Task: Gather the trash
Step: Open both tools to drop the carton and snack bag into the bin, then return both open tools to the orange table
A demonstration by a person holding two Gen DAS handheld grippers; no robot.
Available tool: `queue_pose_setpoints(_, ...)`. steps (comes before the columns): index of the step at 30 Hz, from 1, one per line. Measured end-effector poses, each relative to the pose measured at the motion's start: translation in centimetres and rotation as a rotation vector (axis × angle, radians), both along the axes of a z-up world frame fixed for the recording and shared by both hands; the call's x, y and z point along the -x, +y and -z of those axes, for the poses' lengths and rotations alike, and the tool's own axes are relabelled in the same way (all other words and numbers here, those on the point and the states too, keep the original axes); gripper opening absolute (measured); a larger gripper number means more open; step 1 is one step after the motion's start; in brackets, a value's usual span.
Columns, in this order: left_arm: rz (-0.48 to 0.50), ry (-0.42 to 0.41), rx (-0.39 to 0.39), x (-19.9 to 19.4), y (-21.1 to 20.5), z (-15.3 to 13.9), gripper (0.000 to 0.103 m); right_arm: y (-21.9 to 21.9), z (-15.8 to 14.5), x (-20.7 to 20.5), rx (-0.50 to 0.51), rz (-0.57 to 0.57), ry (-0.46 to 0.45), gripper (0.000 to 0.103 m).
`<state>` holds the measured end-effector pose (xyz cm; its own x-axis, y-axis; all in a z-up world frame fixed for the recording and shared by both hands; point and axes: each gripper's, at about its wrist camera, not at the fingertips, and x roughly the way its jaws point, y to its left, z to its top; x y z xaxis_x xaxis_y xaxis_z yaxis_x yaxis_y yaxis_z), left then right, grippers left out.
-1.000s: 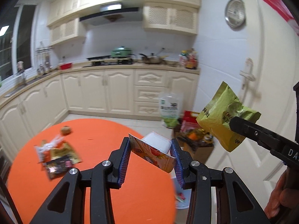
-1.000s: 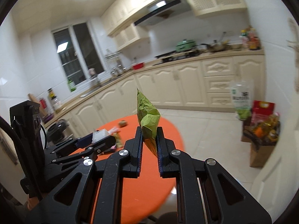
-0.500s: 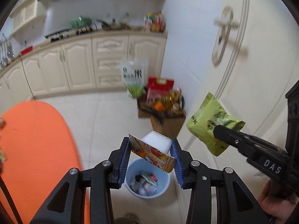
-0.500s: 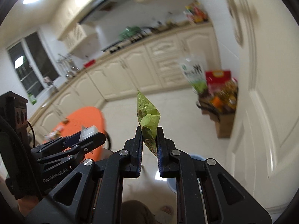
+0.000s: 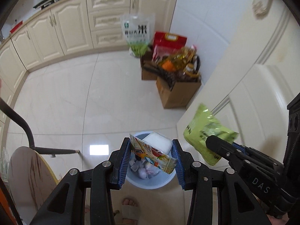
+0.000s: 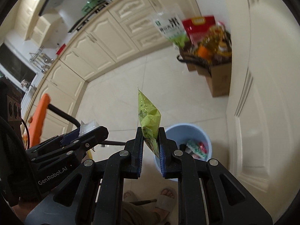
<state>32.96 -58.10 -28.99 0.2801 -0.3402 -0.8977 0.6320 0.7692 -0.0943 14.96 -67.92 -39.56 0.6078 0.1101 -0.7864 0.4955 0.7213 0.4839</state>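
Above the pale-blue bin, a crumpled green wrapper stands pinched upright.

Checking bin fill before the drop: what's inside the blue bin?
The blue bin holds crumpled wrappers: whitish wads in the left wrist view, a green-white and red wrapper in the right. The gripper jaws and held trash cover much of the opening; depth can't be judged.

Glossy cream floor tiles meet cream panelled cabinets beneath a countertop; a white panelled door stands right, and a round wooden stool sits lower left.
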Motion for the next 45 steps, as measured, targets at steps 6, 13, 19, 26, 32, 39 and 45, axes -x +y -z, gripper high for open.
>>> queue_pose_setpoints(6, -0.022, -0.029, -0.064, -2.1, -1.7, 1.1, 0.086, -2.0, 2.6, 0.5, -0.077, 0.074, 0.007, 0.05)
queue_pose_setpoints(13, -0.062, -0.105, -0.091, 0.8, -1.1, 0.2, 0.102, -2.6, 1.2, 2.4, -0.117, 0.155, -0.066, 0.103)
queue_pose_setpoints(19, -0.06, -0.212, -0.027, 5.9, 1.1, -4.4, 0.102, -0.8, -3.5, 2.6, -0.079, 0.154, -0.116, 0.103)
queue_pose_setpoints(26, -0.114, -0.329, 0.066, 10.7, 7.9, -9.4, 0.102, 3.3, -11.7, 3.0, 0.037, 0.138, -0.174, 0.103)
queue_pose_setpoints(32, -0.195, -0.403, 0.145, 15.7, 17.3, -13.3, 0.102, 9.4, -19.3, 3.3, 0.198, 0.089, -0.217, 0.103)
queue_pose_setpoints(39, -0.315, -0.469, 0.223, 21.8, 28.0, -16.4, 0.102, 18.6, -26.2, 2.9, 0.39, 0.009, -0.247, 0.103)
queue_pose_setpoints(45, -0.415, -0.524, 0.264, 26.8, 35.9, -17.9, 0.102, 27.2, -30.4, 1.5, 0.487, -0.097, -0.304, 0.103)
